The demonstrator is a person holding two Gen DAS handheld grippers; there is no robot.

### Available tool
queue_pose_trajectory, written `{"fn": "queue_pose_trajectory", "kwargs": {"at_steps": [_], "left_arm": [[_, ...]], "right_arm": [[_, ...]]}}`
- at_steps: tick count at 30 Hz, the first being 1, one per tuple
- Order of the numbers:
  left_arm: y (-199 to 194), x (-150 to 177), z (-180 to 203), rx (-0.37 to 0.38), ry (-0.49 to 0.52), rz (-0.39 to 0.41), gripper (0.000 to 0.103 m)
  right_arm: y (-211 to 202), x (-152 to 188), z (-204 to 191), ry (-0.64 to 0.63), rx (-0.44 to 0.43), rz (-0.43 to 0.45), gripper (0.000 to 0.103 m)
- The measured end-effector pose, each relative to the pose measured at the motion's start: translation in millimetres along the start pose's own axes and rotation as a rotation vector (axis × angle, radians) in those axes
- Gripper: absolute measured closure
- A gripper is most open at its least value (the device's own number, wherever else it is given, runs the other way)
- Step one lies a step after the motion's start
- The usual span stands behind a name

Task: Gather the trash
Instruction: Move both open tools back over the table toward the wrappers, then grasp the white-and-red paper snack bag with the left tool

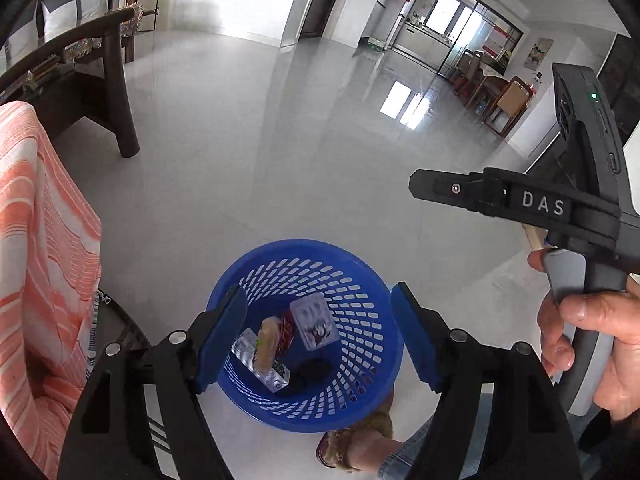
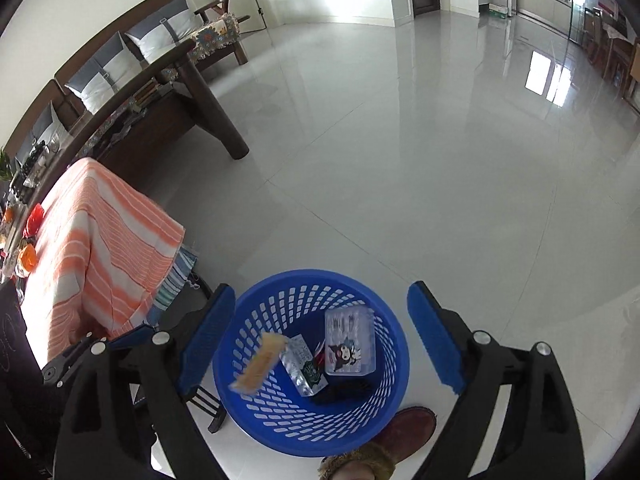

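Over the basket (image 1: 372, 344), the left tool (image 1: 320, 340) gapes wide and empty, trash (image 1: 314, 322) lying inside. From the right view, the right tool (image 2: 320, 340) is wide too; a wrapper (image 2: 260, 364) drops in. Best release centred above the rim.

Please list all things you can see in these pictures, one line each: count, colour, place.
basket: one, blue, on the floor below both grippers
yellow packet: one, yellow, blurred over the basket
green carton: one, silver-green, inside the basket
clear tray: one, transparent, inside the basket
striped cloth: one, orange-white, left of the basket
wooden sofa: one, dark brown, far left
left gripper: one, blue fingers, open
right gripper: one, blue fingers, open
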State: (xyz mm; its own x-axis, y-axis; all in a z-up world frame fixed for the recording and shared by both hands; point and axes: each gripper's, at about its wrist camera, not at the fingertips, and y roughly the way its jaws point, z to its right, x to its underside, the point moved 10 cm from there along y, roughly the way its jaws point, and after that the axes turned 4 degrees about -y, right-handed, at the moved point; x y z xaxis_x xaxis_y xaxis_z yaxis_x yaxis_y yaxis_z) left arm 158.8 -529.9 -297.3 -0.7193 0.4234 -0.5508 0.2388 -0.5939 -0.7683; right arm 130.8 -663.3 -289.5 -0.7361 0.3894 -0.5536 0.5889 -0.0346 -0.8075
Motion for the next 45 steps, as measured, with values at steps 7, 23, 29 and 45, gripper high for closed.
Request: {"fn": "queue_pose_trajectory", "kwargs": {"at_steps": [7, 23, 29, 45], "left_arm": [[-106.1, 7.4, -15.6, -0.038, 0.023, 0.126, 0.007], [-333.7, 96.2, -205.3, -0.430, -0.237, 0.299, 0.005], [-377.6, 120.0, -270.9, -0.484, -0.312, 0.293, 0.005], [-365.2, 145.5, -350.2, -0.516, -0.380, 0.261, 0.005]], "right_arm": [[-19.0, -6.5, -14.0, -0.024, 0.023, 0.057, 0.015], [-75.1, 67.7, -304.6, -0.498, -0.234, 0.182, 0.009], [-76.5, 101.5, -393.4, -0.599, -0.297, 0.143, 0.009], [-3.9, 126.1, -481.9, -0.653, -0.248, -0.021, 0.008]]}}
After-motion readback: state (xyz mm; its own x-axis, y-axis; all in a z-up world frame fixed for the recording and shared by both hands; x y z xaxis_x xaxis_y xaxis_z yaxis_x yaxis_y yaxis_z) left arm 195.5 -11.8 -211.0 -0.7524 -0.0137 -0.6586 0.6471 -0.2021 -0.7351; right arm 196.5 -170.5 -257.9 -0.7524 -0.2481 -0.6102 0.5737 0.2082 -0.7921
